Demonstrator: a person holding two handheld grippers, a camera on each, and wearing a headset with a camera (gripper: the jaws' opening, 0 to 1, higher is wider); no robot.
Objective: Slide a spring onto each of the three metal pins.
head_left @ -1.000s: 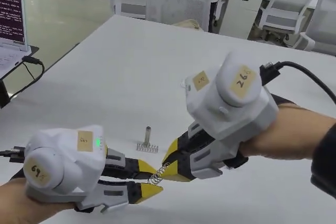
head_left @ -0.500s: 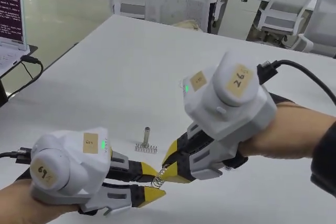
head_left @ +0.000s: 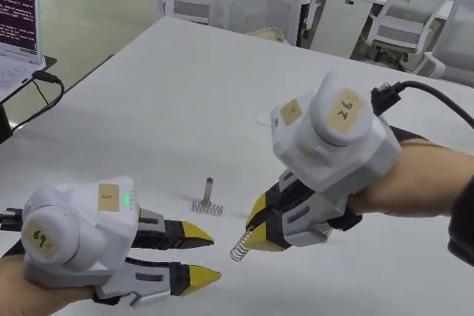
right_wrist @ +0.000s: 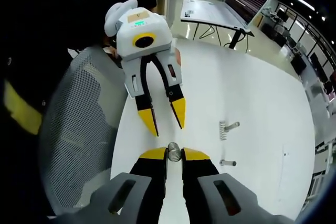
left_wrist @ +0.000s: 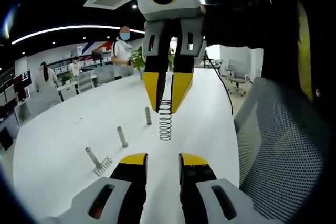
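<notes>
Moved: left gripper (head_left: 207,257) now sits clear of spring (head_left: 241,243); 0.5 s ago its tips were at the spring's free end.
Right gripper (head_left: 255,236): jaws closed on 1 end of spring, the rest sticks out free above table (head_left: 185,94).
Left jaws: partly open, empty.
Handling: light thin-wire coil, bendy, likely to ping out; pinch 1 end gently, keep the bore clear.
Pins (left_wrist: 122,136): 3, upright, all bare.
Loose spring (left_wrist: 104,163): lies on table at base of 1 pin.
</notes>
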